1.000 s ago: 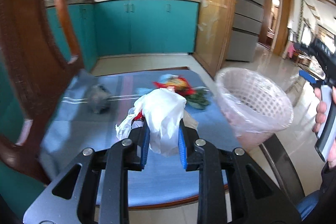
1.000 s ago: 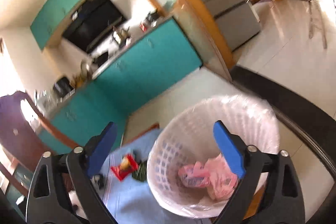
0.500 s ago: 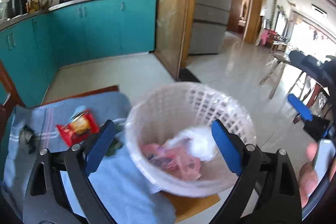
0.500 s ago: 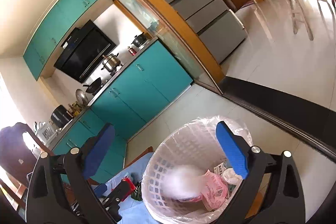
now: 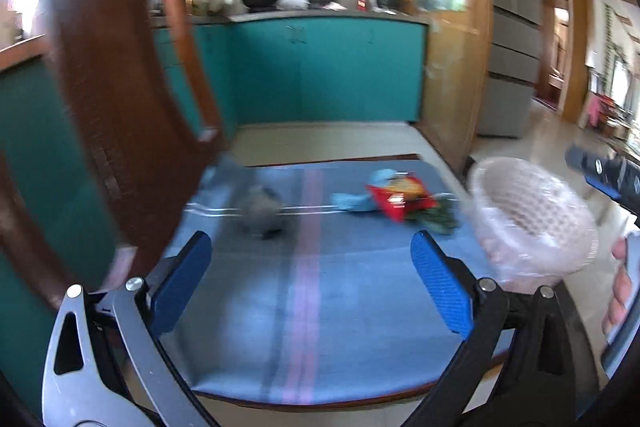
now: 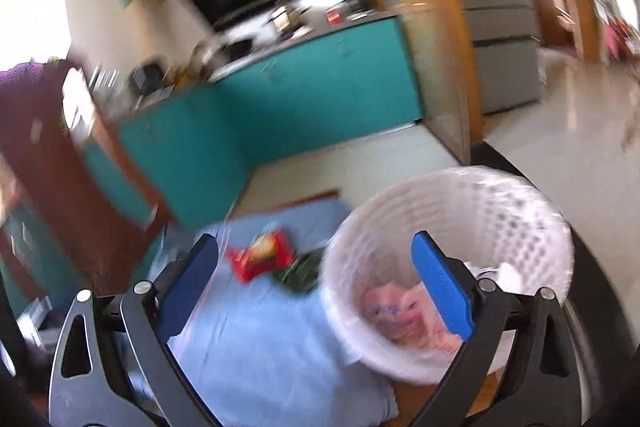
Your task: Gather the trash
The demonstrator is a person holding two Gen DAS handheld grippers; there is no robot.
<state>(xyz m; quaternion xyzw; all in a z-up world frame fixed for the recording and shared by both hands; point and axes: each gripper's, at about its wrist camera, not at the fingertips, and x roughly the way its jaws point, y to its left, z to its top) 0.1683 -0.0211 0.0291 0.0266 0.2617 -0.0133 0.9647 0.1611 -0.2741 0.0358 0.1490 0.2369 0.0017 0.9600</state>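
My left gripper (image 5: 310, 281) is open and empty above the blue cloth (image 5: 304, 299) on the chair seat. Ahead of it lie a grey crumpled wad (image 5: 262, 213), a red snack wrapper (image 5: 400, 197), a light blue scrap (image 5: 352, 202) and dark green leaves (image 5: 436, 217). The white lined trash basket (image 5: 532, 223) stands at the seat's right edge. My right gripper (image 6: 314, 281) is open and empty over the basket (image 6: 460, 227), which holds pink and white trash (image 6: 400, 311). The red wrapper (image 6: 262, 257) and leaves (image 6: 298, 273) also show there.
The dark wooden chair back (image 5: 108, 107) rises at the left. Teal kitchen cabinets (image 5: 320, 71) stand behind, with a wooden door frame (image 5: 452, 67) and a grey fridge (image 5: 508, 67) to the right. Pale tiled floor (image 6: 560, 139) lies beyond the basket.
My left gripper held the white plastic bag, let it go into the basket, and has swung back left over the seat, open. The right view has tilted down and left.
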